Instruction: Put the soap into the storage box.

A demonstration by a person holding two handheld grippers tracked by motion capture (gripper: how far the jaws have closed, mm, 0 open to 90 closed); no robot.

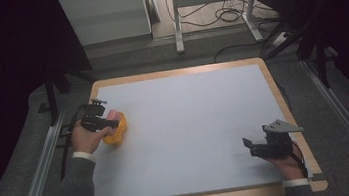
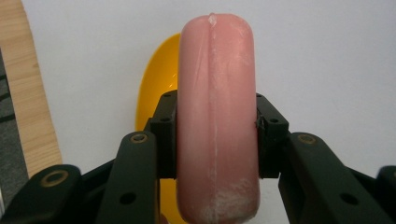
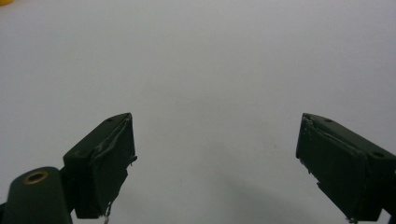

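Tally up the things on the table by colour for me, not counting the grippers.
Pink: 1, the sausage-shaped piece clamped in the left gripper
Yellow: 1, the curved piece beside it
Total: 2

Left gripper (image 1: 106, 120) over the left part of the table, carried by a left hand (image 1: 86, 137) on a sleeved forearm reaching in from the near left; jaws clamped on both sides of a pink sausage-shaped piece (image 2: 217, 116), pads pressed flat against it. Right gripper (image 1: 246, 144) low at the near right corner, held by a right hand (image 1: 287, 163) with a light cuff at the wrist; jaws spread wide apart, nothing between them, aimed leftward.
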